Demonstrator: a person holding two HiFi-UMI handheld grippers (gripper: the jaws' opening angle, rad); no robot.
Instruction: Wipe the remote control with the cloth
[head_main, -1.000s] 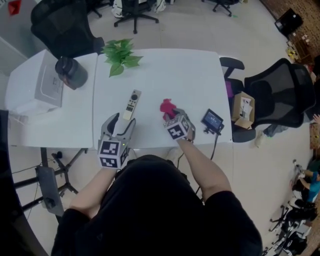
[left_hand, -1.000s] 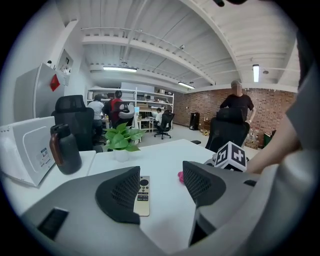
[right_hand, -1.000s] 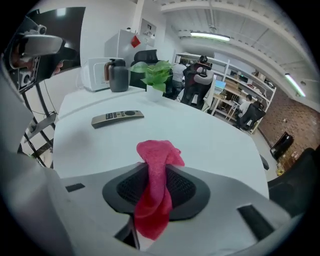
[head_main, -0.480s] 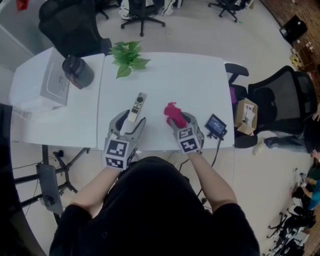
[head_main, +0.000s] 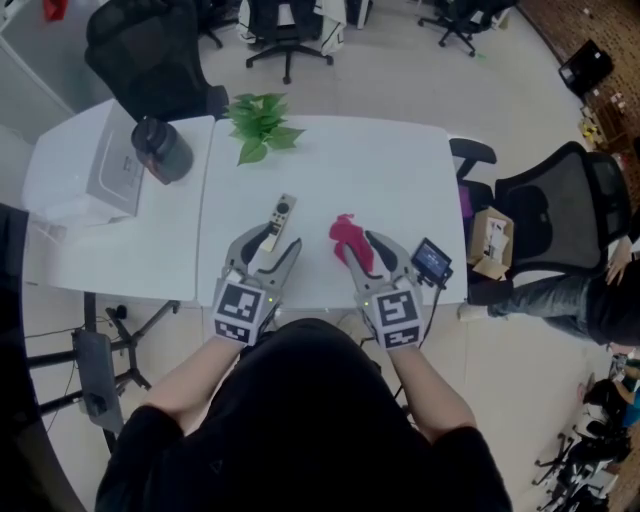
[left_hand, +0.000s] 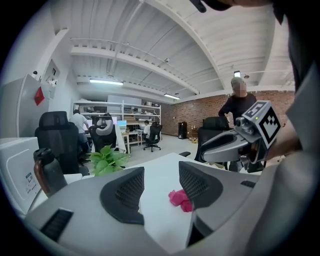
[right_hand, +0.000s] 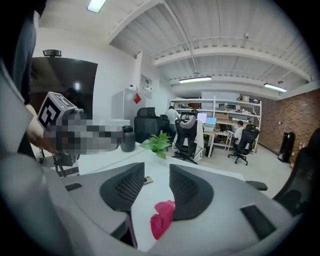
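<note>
The grey remote control (head_main: 280, 218) lies on the white table (head_main: 330, 165), pointing away from me. Its near end sits between the tips of my left gripper (head_main: 268, 247), whose jaws are closing without pressing on it. In the left gripper view the left gripper (left_hand: 161, 187) shows only bare table between its pads, and the remote is hidden. The red cloth (head_main: 347, 240) lies crumpled just right of the remote. My right gripper (head_main: 362, 252) is at its near side, jaws closing. The cloth (right_hand: 162, 217) sits low beside the right pad of the right gripper (right_hand: 156, 185), not squeezed. The remote's tip (right_hand: 147, 180) shows beyond.
A green plant (head_main: 262, 120) stands at the table's far edge. A dark flask (head_main: 160, 148) and a white box (head_main: 110, 170) are at the far left. A small screen device (head_main: 430, 260) sits at the near right corner. Office chairs (head_main: 560, 200) stand around.
The right gripper has drawn back toward me off the cloth, which now lies ahead of its jaws. The left gripper has come up around the remote's near end.
</note>
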